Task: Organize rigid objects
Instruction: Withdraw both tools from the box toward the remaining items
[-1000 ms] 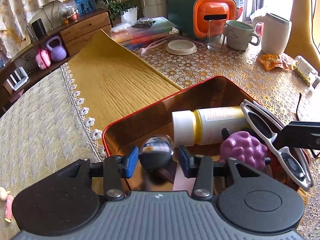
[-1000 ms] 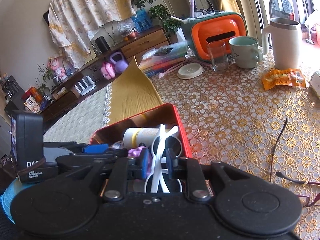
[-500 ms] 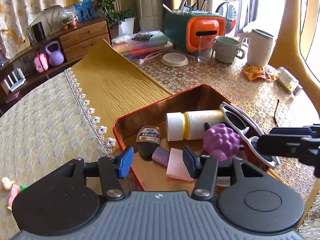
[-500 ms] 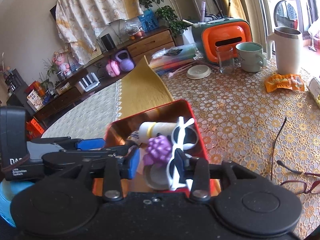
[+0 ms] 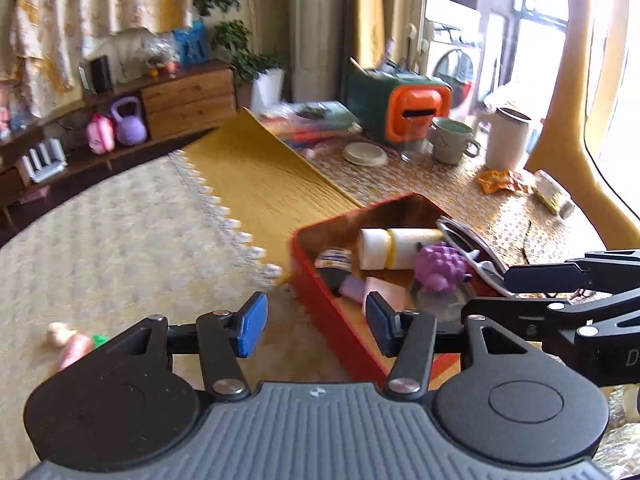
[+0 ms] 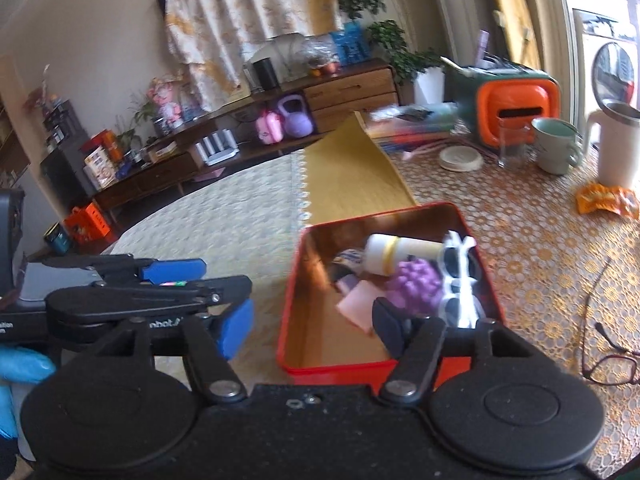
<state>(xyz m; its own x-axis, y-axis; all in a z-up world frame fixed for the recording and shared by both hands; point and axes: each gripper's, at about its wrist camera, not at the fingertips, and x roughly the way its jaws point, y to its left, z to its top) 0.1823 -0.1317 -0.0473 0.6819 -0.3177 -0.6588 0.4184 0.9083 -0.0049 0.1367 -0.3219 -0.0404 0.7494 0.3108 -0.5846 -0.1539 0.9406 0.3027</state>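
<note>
Low wooden sideboard [image 6: 344,92] along beige back wall [image 6: 80,32], floral curtain [image 6: 240,12] hanging above it. Potted plant [image 6: 400,56] at its right end. Patterned pale carpet [image 5: 100,232] on floor. Bright daylight through window [image 5: 540,52] beyond table's far edge.

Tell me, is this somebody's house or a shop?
Most likely somebody's house, a living or dining room: a lace-covered table with a mug and jug, a wooden sideboard holding toys, and a washing machine behind.

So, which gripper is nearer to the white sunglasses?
Right. The right gripper hangs open just before the sunglasses in the tin; the left gripper hangs open beyond the tin's far side.
</note>
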